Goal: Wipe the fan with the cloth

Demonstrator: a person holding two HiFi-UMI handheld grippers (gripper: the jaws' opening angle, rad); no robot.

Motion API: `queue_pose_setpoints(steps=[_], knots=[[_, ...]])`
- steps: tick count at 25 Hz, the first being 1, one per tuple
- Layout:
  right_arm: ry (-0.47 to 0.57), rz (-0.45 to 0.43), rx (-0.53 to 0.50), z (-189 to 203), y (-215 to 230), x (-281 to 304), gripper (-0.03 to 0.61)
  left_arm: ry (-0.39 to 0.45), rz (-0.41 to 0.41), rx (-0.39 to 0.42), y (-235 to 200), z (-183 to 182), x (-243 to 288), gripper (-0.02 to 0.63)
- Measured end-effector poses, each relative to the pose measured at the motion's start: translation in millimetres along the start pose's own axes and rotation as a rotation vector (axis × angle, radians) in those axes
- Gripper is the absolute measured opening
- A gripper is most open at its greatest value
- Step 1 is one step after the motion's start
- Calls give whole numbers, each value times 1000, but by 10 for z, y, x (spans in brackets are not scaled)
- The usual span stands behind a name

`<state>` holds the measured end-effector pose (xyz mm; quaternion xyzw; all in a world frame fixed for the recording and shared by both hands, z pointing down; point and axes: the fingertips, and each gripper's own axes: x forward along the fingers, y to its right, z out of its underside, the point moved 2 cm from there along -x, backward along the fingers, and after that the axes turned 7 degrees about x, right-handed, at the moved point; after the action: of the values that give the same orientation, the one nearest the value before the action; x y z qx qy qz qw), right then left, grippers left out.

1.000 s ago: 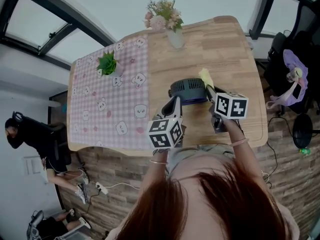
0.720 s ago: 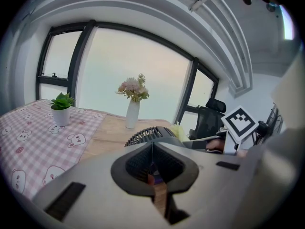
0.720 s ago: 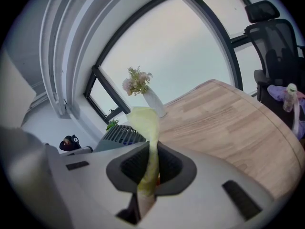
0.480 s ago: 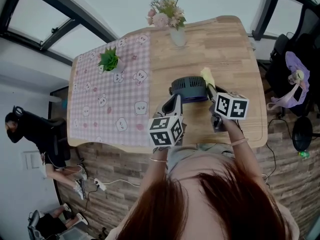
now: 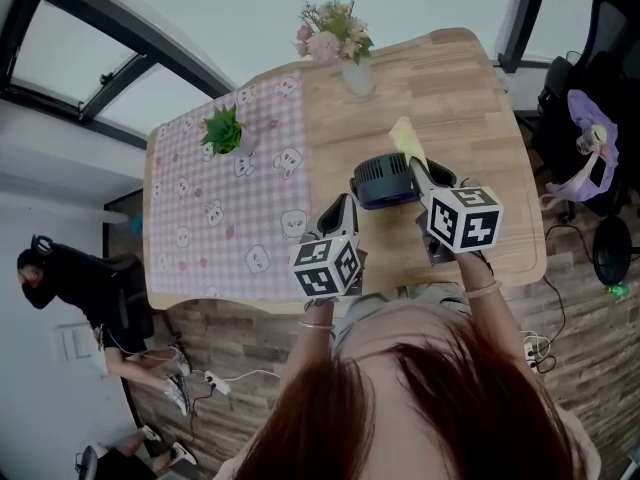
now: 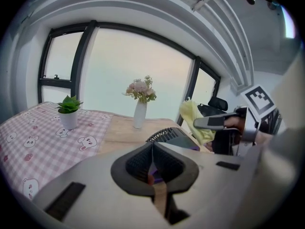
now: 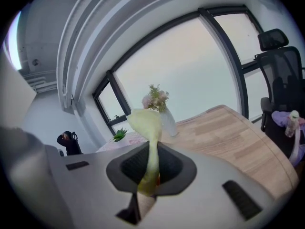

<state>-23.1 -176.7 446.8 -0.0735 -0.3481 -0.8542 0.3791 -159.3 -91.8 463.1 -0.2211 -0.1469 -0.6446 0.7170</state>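
The right gripper (image 7: 152,168) pinches a yellow cloth (image 7: 148,128) that stands up in front of a vase (image 7: 167,123) of flowers. The vase sits on a wooden table (image 7: 228,132), with a small green plant (image 7: 119,134) to its left.

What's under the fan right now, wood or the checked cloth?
Bare wood of the table shows all round the fan; the checked tablecloth lies to its left, apart from it. The patch directly beneath is covered by the fan's body.

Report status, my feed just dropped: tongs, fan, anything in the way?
Left tongs shut on fan. Right tongs shut on yellow cloth, beside fan's right edge. Vase stands well apart.
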Motion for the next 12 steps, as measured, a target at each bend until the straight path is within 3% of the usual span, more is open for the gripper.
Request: queue_pose_setpoints(steps=[3, 12], knots=[[-44, -19, 18, 90, -206, 49, 26, -6, 28, 5, -76, -49, -29, 13], [-155, 113, -65, 294, -378, 238, 26, -26, 82, -22, -356, -71, -32, 12]])
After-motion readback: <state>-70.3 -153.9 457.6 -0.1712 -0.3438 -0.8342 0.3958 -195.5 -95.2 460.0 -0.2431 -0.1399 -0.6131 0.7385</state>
